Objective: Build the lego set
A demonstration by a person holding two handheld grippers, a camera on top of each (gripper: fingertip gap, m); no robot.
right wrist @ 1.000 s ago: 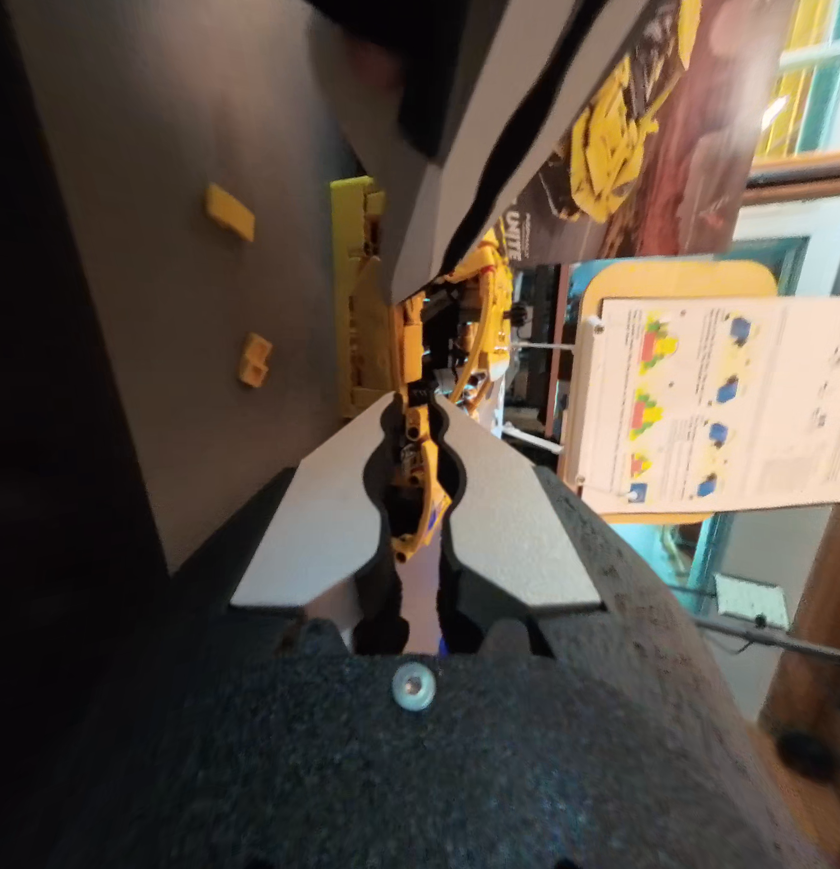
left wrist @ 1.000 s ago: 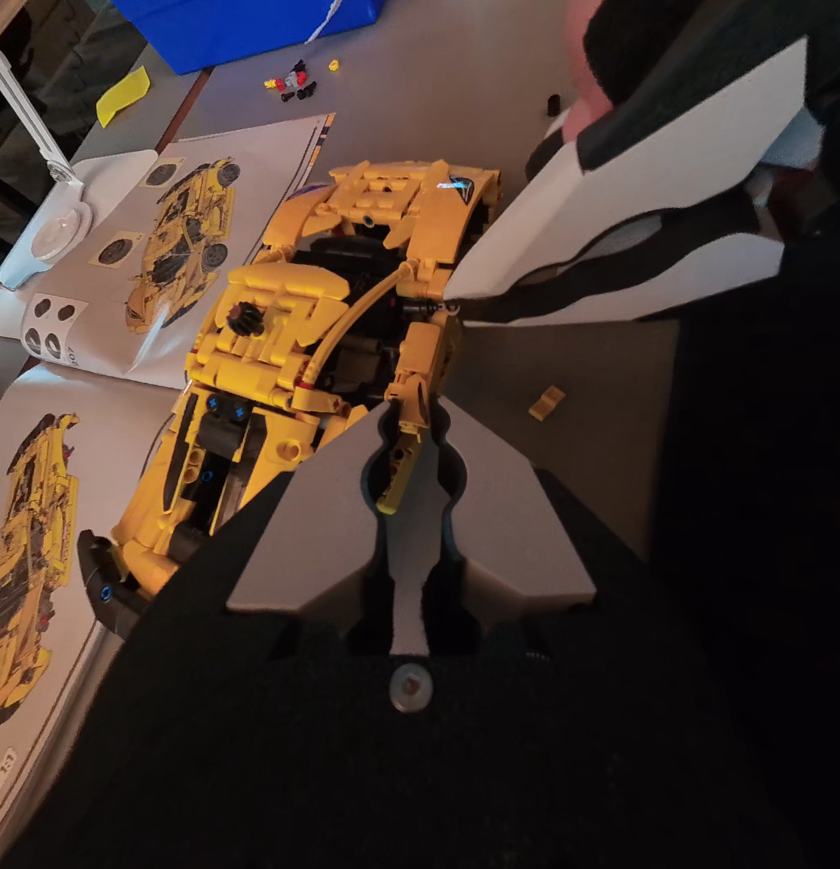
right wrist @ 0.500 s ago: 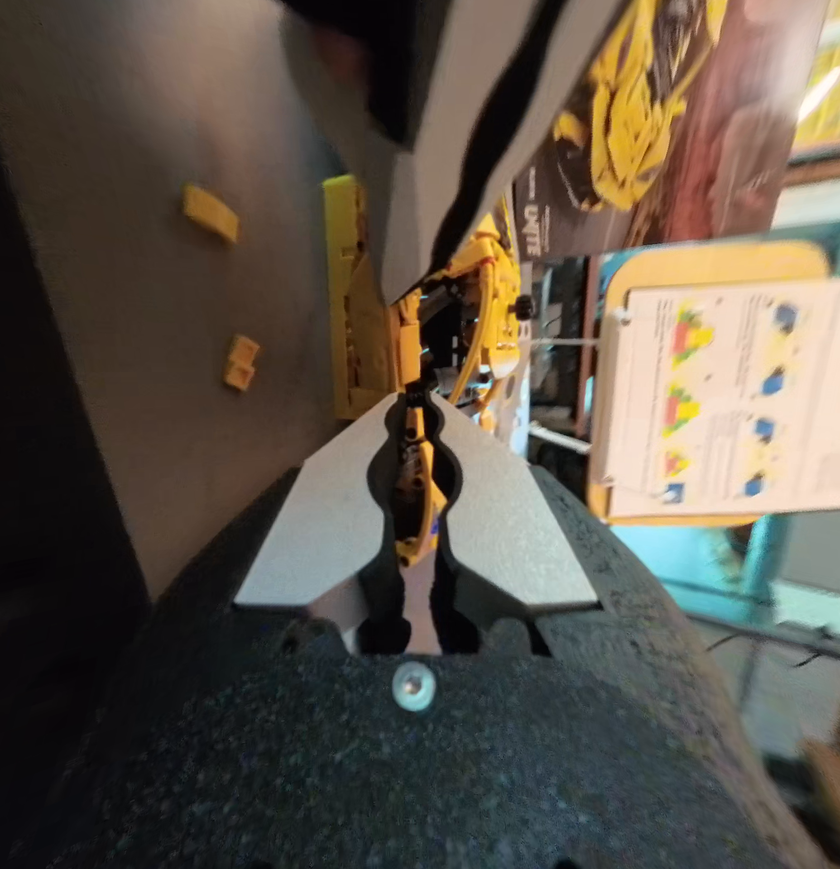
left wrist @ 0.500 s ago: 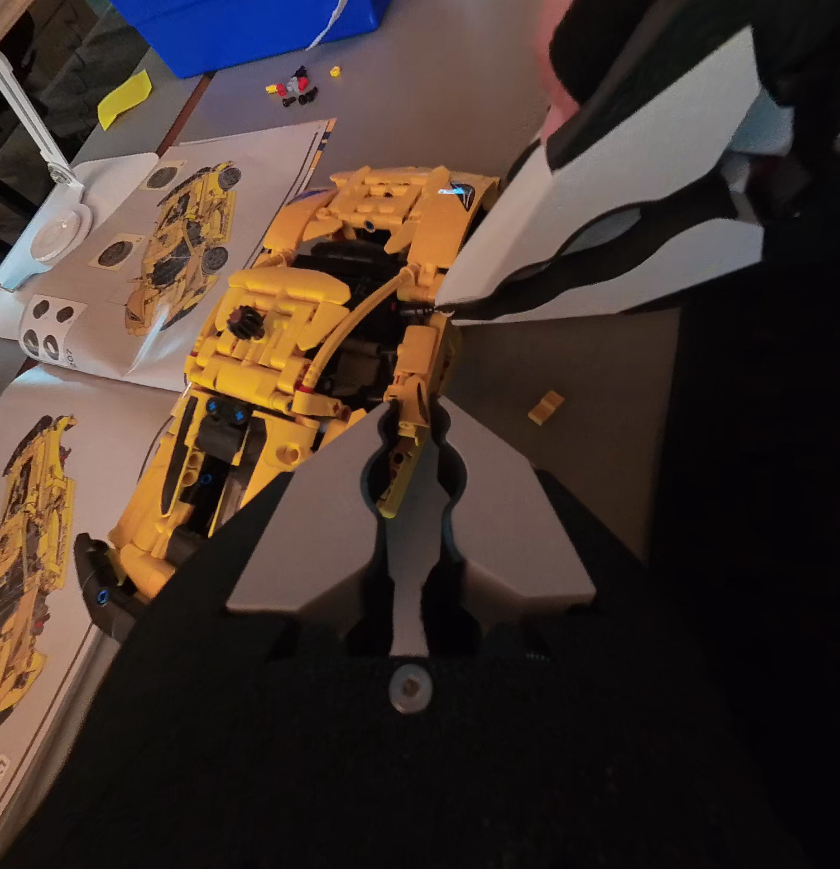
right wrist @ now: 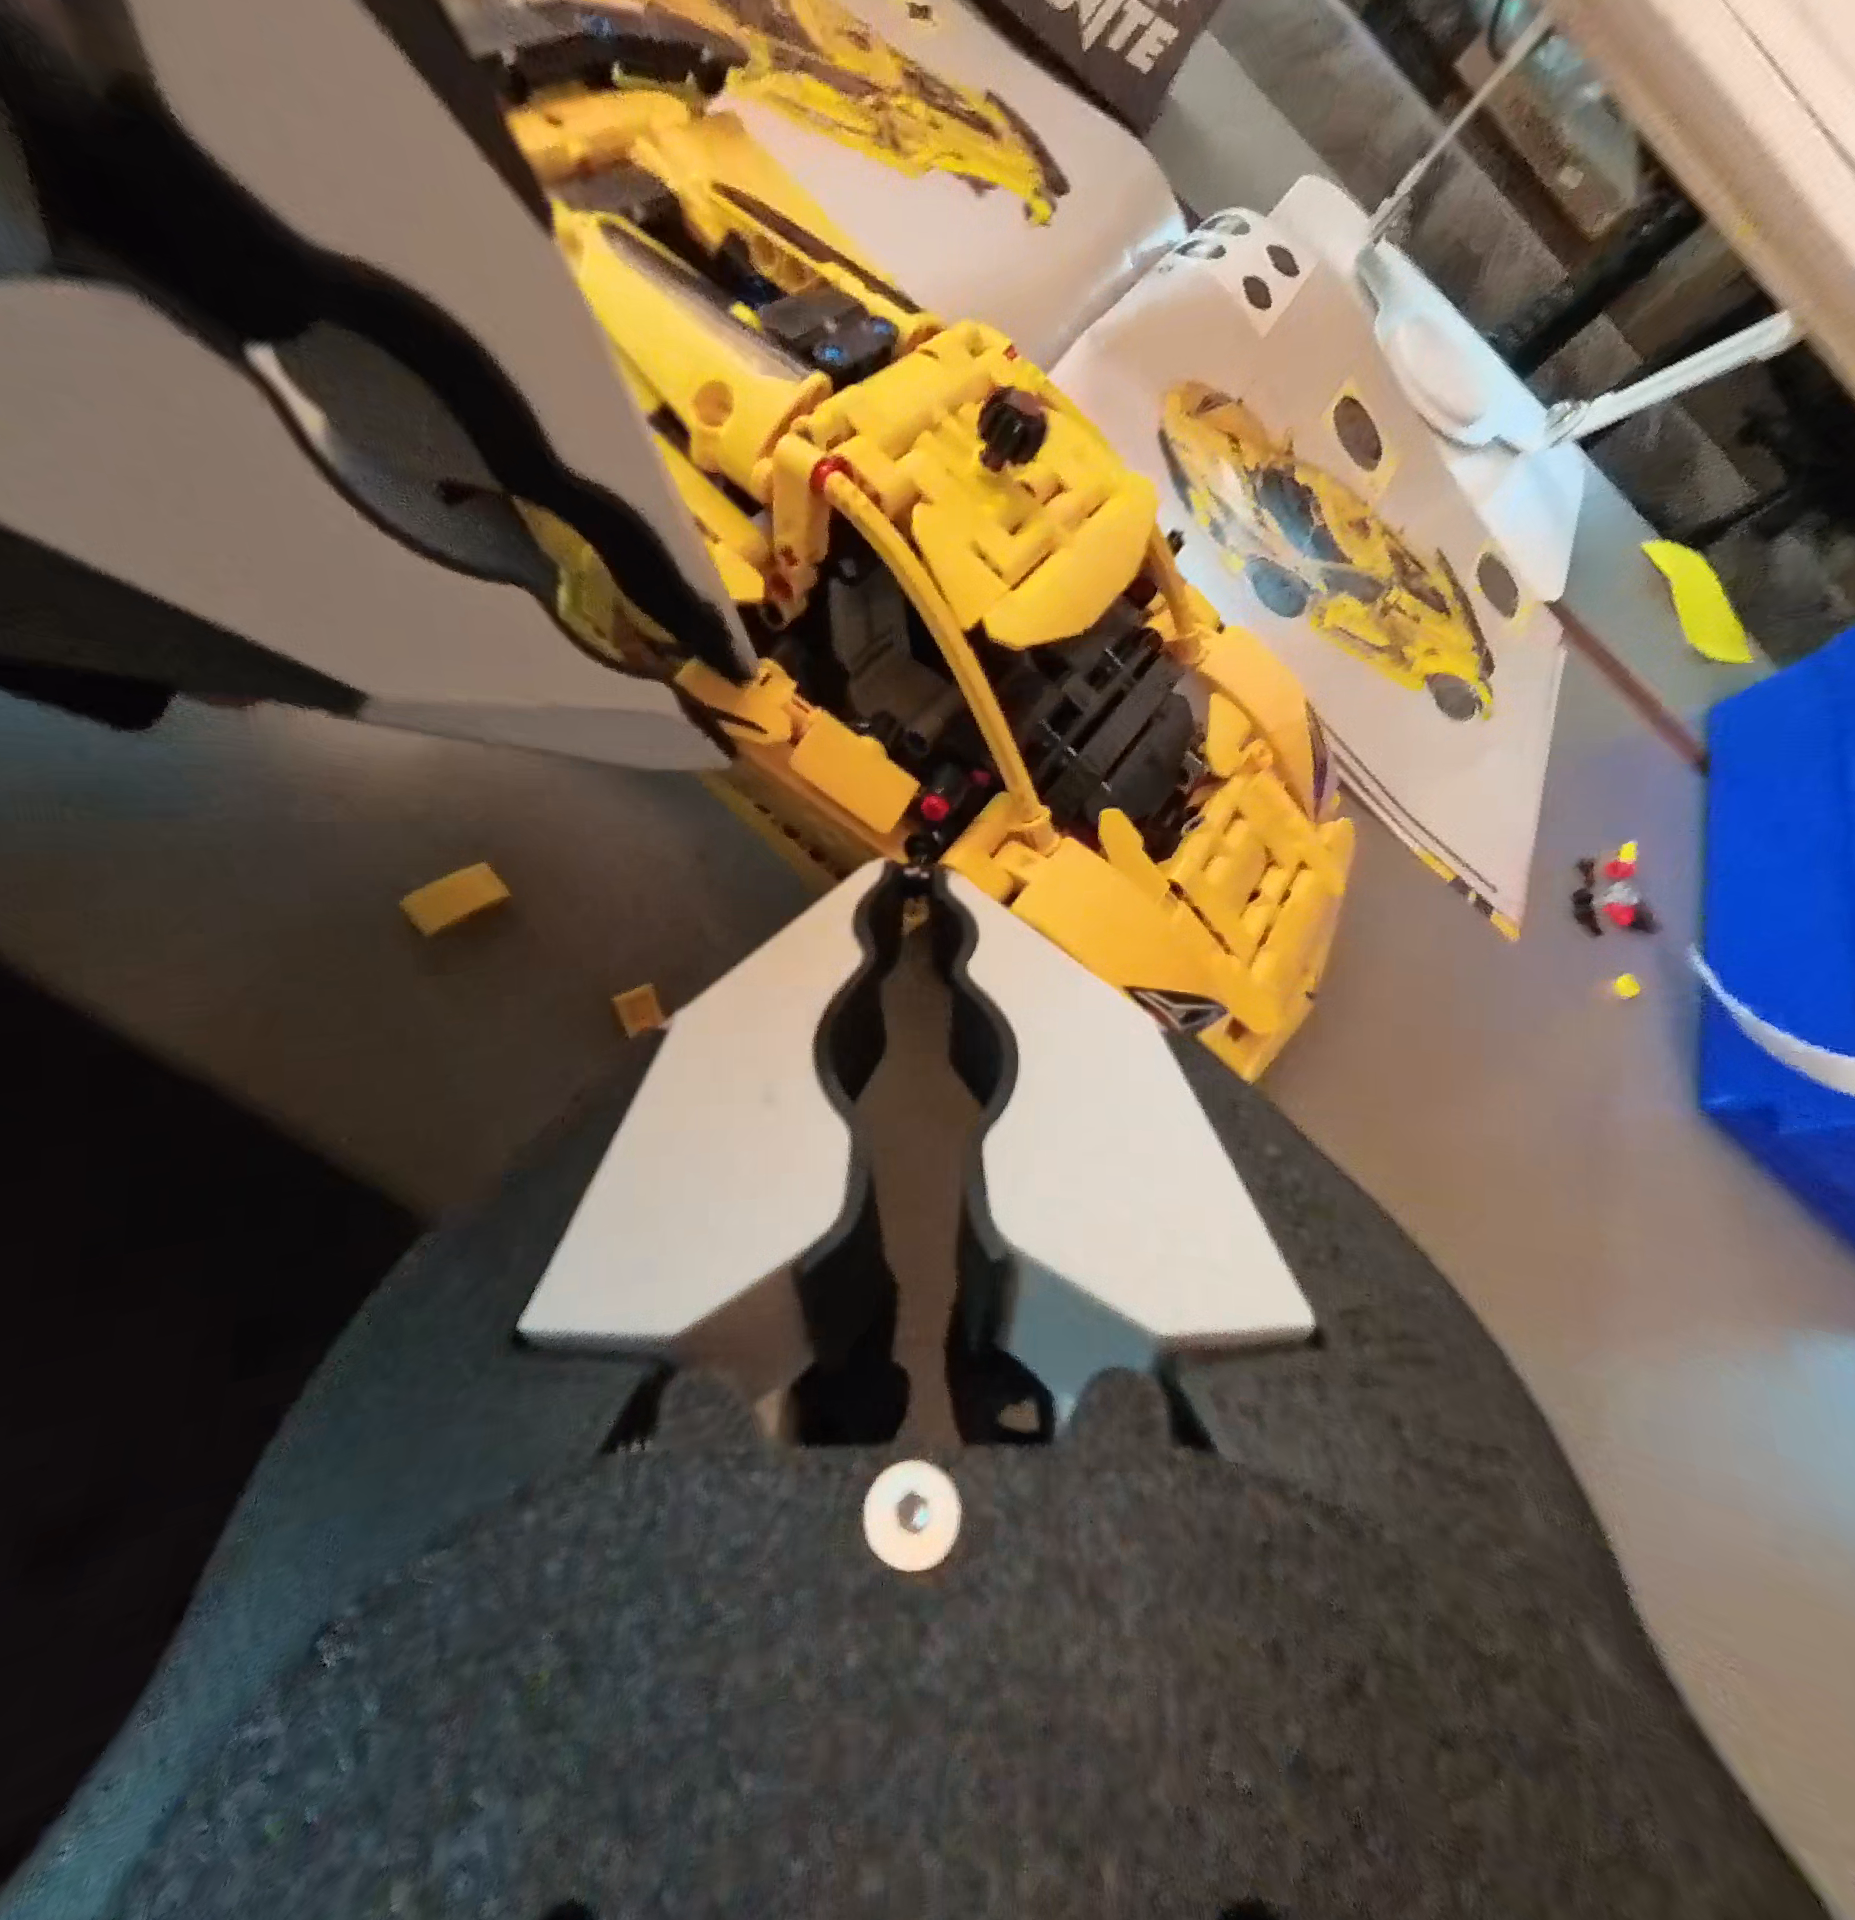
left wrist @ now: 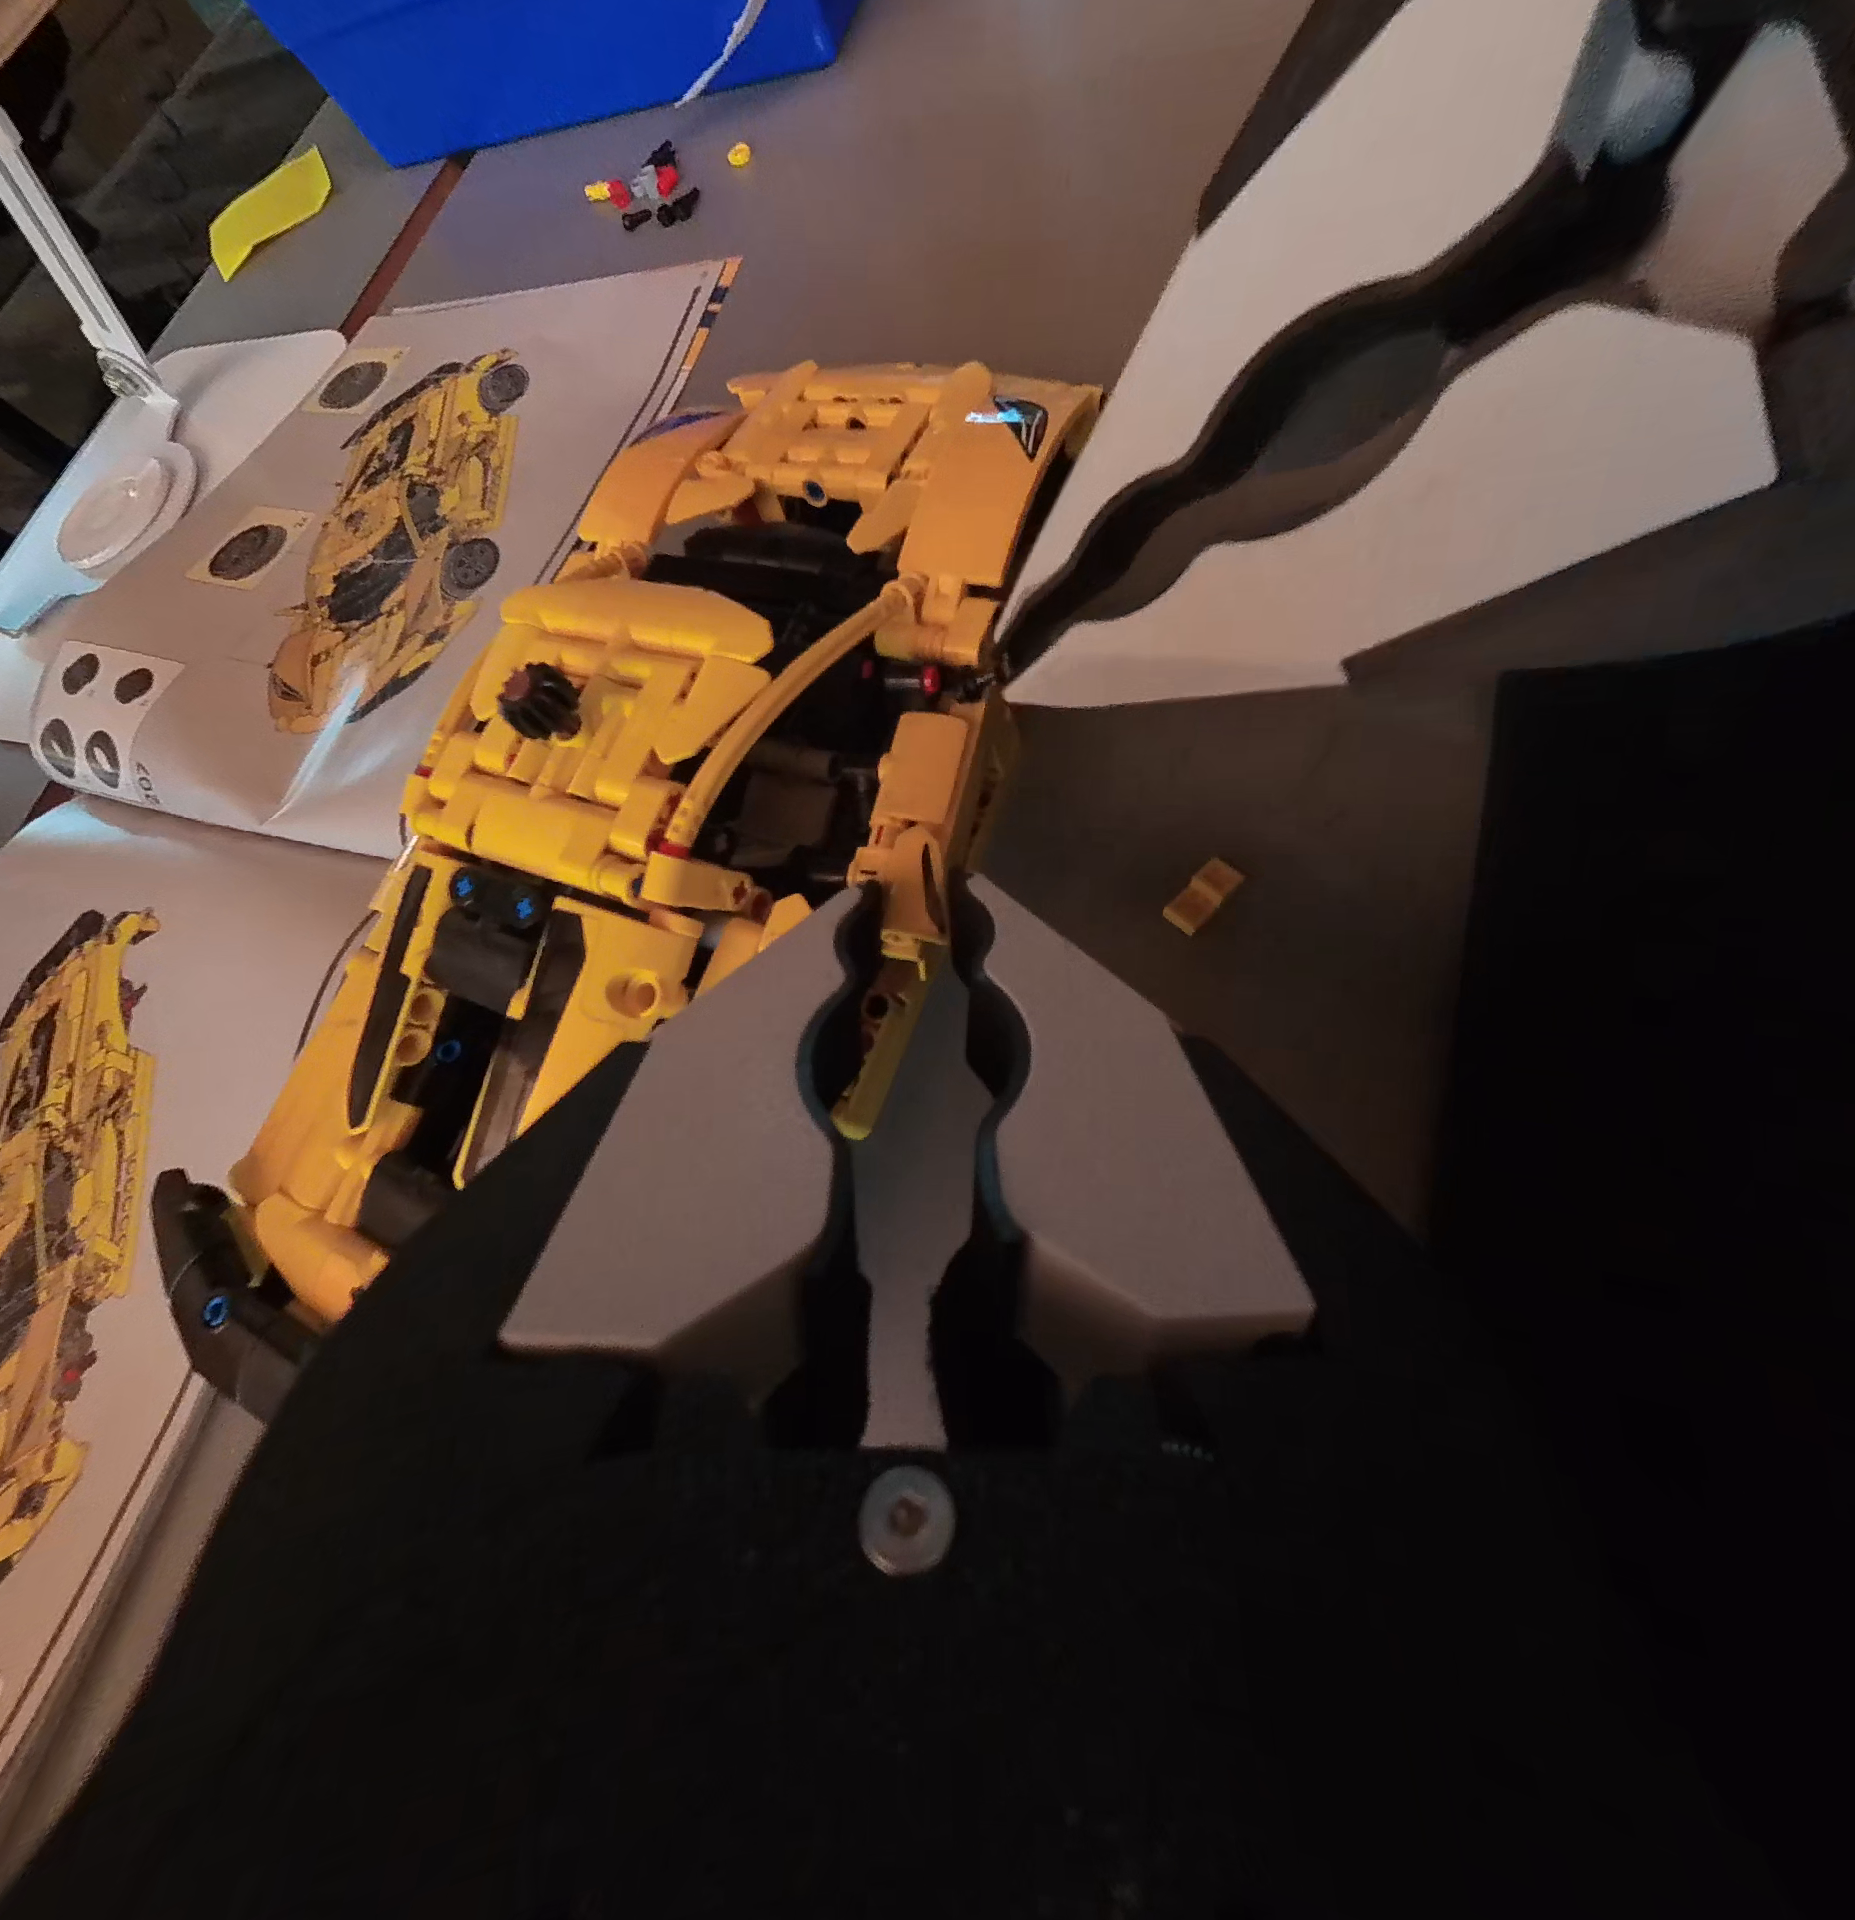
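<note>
Currently: yellow lego car [left wrist: 632,790], roof built, black inside exposed, wheels unfitted, is set on grey table [left wrist: 902,208] beside open booklet [left wrist: 549,343] | left gripper [left wrist: 907,904] is clamped on car's yellow side piece | right gripper [right wrist: 915,883] is pinched on a small black pin at car's side.

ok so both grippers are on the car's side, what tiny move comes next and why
Probably a short push inward with the right gripper. Its tips are pinched on a small black pin at the side of the yellow car, beside a red pin, so it looks not fully seated. The left gripper is shut on a yellow side piece and can brace the car.
</note>
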